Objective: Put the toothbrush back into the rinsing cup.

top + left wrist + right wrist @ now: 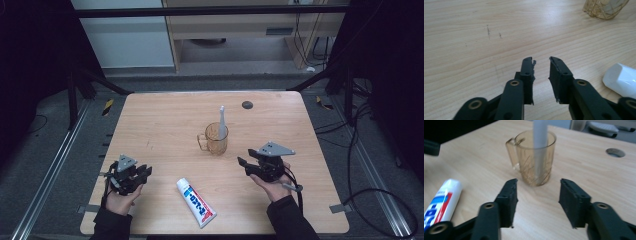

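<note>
Your white toothpaste tube with blue-and-red lettering (196, 202) lies flat near the table's front edge between your hands, long axis diagonal, cap end toward the amber glass mug (216, 138). Your left gripper (143, 172) is slightly apart, your right gripper (245, 165) wide apart, both empty above the pale wooden table (165, 120).

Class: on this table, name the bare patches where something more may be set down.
Free: the far left corner beyond the left gripper, and the far strip behind the cup. Crowded: between the toothpaste tube, cup and right gripper.
</note>
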The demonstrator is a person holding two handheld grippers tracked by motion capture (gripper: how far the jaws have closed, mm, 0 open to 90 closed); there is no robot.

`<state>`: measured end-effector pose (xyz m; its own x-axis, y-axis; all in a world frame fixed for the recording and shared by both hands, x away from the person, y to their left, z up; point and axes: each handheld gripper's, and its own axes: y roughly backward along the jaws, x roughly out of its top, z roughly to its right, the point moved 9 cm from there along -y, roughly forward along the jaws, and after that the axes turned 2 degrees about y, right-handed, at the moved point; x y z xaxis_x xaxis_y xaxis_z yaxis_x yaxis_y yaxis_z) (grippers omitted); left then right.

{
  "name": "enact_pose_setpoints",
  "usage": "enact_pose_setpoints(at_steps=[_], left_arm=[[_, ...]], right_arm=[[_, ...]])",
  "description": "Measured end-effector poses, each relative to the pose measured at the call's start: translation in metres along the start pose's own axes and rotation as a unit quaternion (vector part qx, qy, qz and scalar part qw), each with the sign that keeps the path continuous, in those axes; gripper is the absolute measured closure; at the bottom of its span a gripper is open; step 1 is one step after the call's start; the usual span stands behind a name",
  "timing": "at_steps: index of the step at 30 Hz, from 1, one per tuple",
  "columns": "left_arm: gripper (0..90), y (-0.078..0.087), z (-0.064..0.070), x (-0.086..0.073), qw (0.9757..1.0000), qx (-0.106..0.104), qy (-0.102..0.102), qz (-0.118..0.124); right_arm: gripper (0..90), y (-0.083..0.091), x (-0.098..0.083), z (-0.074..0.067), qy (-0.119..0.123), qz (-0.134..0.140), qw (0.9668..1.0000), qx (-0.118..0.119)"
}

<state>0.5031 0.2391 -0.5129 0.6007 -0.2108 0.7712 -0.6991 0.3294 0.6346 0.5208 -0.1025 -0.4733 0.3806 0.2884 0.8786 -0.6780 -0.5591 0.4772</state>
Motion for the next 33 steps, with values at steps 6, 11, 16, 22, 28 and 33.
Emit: enact_pose_setpoints(at_steps=[6,11,16,22,28,33], left_arm=[[82.1,0.003,0.011,-0.008,0.9999,-0.007,-0.002,-0.012],[86.6,0.003,0.026,-0.016,0.9993,-0.027,-0.002,-0.024],[89.0,0.004,0.037,-0.021,0.9987,-0.041,-0.005,-0.031],[89.3,0.004,0.055,-0.028,0.9974,-0.057,-0.018,-0.041],[89.3,-0.001,0.073,-0.031,0.9953,-0.074,-0.037,-0.05],[89.3,-0.005,0.082,-0.033,0.9936,-0.085,-0.045,-0.059]], right_arm=[[63.5,-0.001,-0.003,-0.017,0.013,-0.013,0.9996,0.023],[73.1,-0.009,-0.01,-0.035,0.026,-0.032,0.9982,0.044],[78.7,-0.017,-0.017,-0.048,0.033,-0.05,0.9964,0.06],[84.8,-0.025,-0.032,-0.068,0.032,-0.075,0.9925,0.091],[86.3,-0.033,-0.046,-0.082,0.039,-0.099,0.9884,0.108],[86.8,-0.036,-0.054,-0.091,0.042,-0.112,0.9858,0.118]])
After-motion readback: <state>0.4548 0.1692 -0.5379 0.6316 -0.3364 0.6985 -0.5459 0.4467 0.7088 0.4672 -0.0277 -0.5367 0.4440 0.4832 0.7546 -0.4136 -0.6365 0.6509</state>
